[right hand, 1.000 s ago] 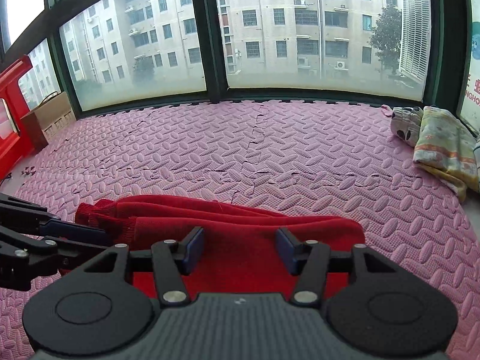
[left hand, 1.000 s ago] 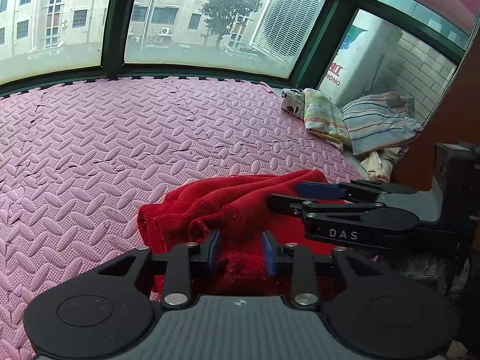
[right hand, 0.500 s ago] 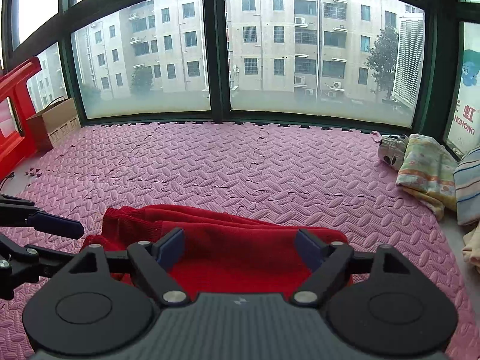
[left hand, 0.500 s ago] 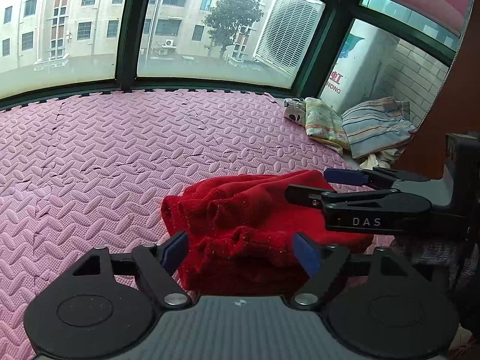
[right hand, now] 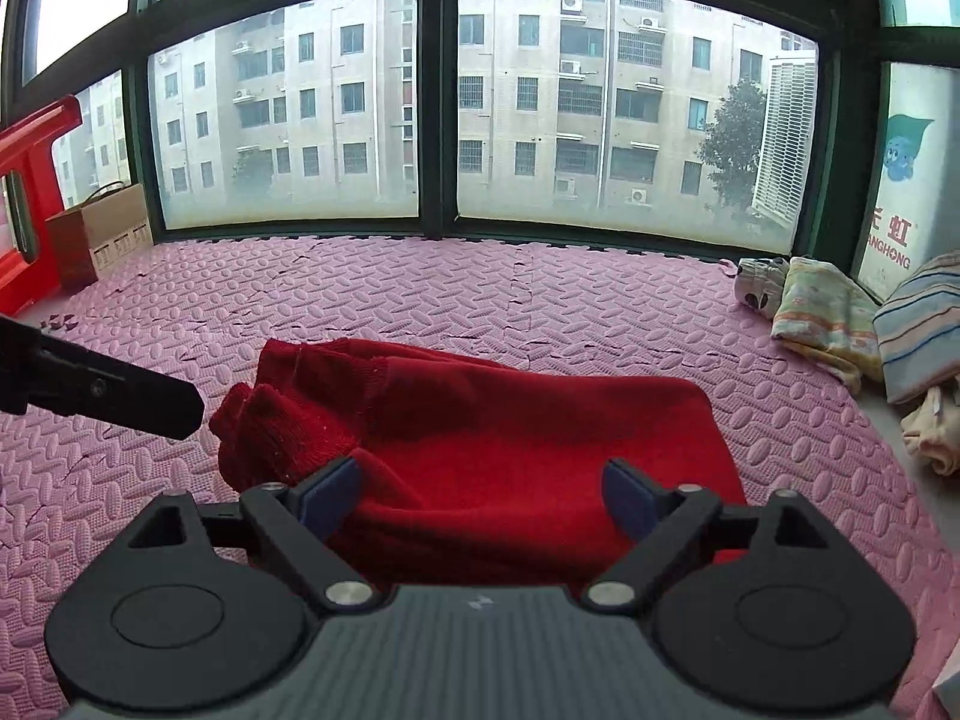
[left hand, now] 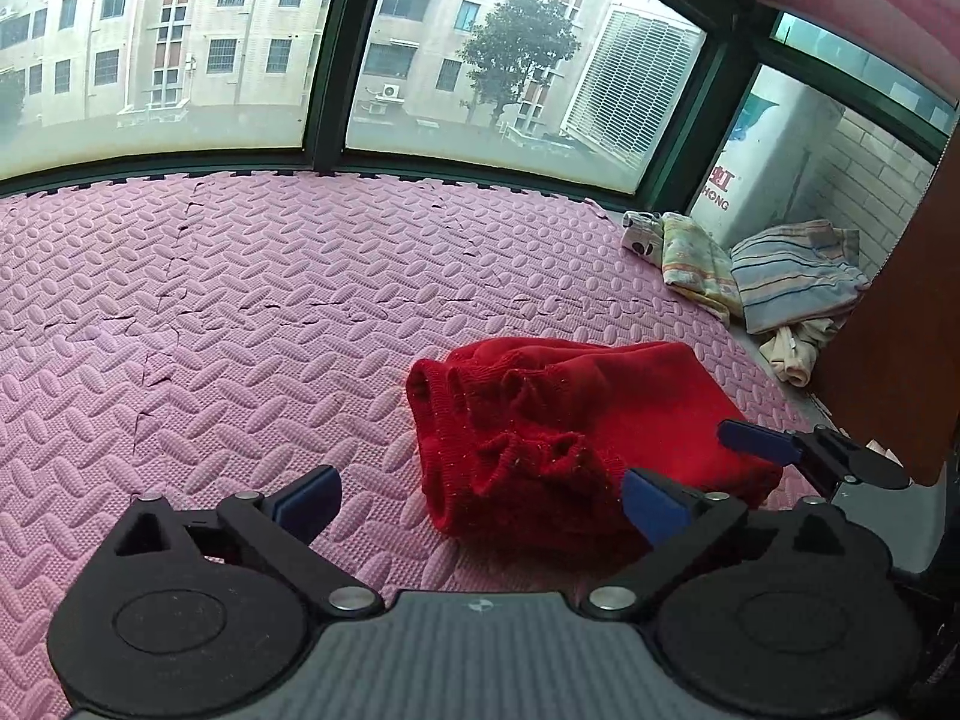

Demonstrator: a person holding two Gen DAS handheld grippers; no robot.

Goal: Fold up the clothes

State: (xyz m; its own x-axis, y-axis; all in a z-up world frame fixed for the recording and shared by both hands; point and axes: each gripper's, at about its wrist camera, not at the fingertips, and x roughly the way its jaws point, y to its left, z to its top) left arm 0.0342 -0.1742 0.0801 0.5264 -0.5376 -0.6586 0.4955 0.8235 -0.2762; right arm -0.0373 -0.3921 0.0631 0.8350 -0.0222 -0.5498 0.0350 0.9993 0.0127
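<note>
Red knit fabric, a sweater (left hand: 576, 426) by the look of its ribbed cuffs, lies folded into a thick bundle on the pink foam mat (left hand: 240, 312), near its front edge. Its right side is a smooth, flat panel; its left end is a bunch of rolled cuffs and hems. Judging from that, the folding of this piece seems mostly done, though the lumpy end may want tidying, and the pile of clothes (left hand: 774, 276) at the mat's far right corner looks like more work waiting. The left gripper (left hand: 480, 498) has its jaws opening wide, with the bunched end just ahead of them and nothing pinched. The right gripper (right hand: 480, 492) is also opening, its blue pads over the smooth panel without pressing it. The left view shows the loose cuffs close up, and the right gripper's fingers beside the bundle. The right view alone shows a paper bag (right hand: 99, 234) and a red plastic frame (right hand: 30, 192) at the mat's far left.
</note>
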